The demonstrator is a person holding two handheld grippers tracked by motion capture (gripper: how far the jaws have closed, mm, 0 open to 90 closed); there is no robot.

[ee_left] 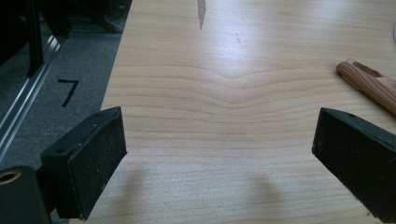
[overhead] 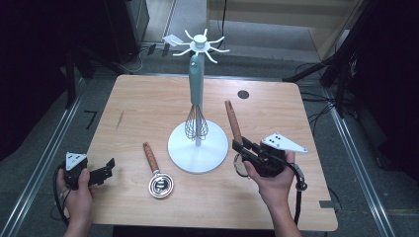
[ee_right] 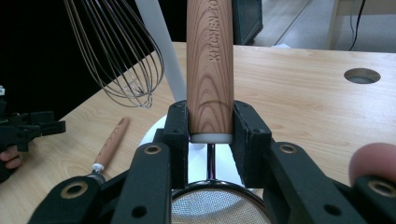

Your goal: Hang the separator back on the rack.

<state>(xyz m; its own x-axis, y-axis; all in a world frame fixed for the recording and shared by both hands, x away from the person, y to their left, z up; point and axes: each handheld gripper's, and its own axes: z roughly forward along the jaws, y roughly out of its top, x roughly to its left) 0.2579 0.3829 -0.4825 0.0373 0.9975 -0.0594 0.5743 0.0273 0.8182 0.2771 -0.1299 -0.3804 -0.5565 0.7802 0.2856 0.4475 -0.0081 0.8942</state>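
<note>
My right gripper (overhead: 238,146) (ee_right: 211,123) is shut on the wooden handle (overhead: 232,121) (ee_right: 210,60) of a mesh strainer (ee_right: 217,205), gripping it just above the metal bowl, with the handle pointing away and up. It is held beside the round base of the white utensil stand (overhead: 183,153). A wire whisk (overhead: 196,126) (ee_right: 116,51) with a teal handle hangs from the stand's hooked top (overhead: 200,43). My left gripper (overhead: 109,168) (ee_left: 219,154) rests at the table's left front edge, open, with bare wood between its jaws.
A second wooden-handled utensil (overhead: 157,173) (ee_left: 369,84) (ee_right: 109,142) with a small metal bowl lies flat between the left gripper and the stand. A round cable hole (overhead: 242,94) (ee_right: 361,75) sits at the table's far side. Dark floor and rails surround the table.
</note>
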